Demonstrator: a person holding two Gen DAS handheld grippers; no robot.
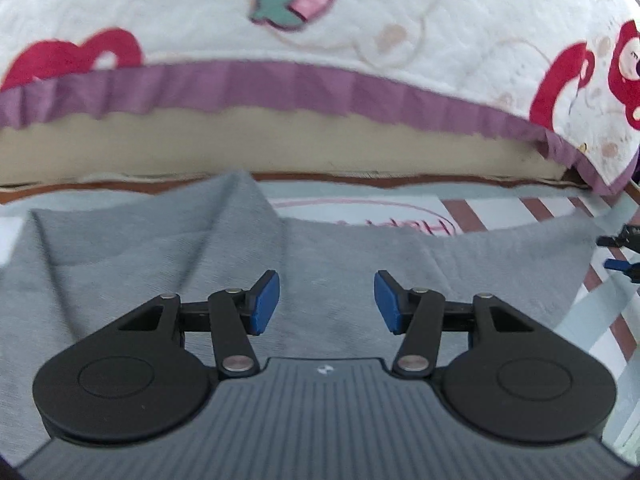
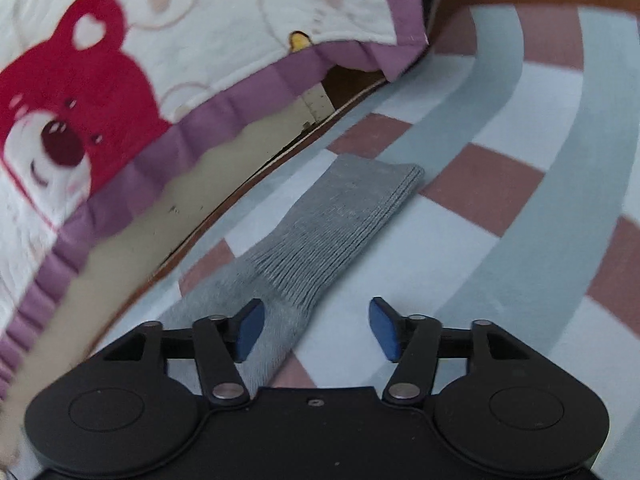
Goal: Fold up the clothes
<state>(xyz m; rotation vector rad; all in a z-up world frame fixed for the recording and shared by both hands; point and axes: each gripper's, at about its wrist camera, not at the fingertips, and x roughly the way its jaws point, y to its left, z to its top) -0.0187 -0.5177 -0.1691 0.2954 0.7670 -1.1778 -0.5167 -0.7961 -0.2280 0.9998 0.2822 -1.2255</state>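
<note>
Left tool (image 1: 327, 300) apart | grey garment (image 1: 168, 264) flat, creased | ribbed cuff (image 2: 352, 216)

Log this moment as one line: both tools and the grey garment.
left tool: open, empty, over grey garment | right tool: open, empty, ribbed cuff ahead | garment: on checked sheet

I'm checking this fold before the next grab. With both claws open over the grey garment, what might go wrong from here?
1. The right claw is open with the ribbed cuff of the sleeve ahead of it and off-centre; closing now may catch only an edge or miss.
2. The grey garment already shows a raised crease under the left claw; pinching there could lock wrinkles in.
3. The quilt's purple trim hangs close behind; a forward reach might snag it.
</note>
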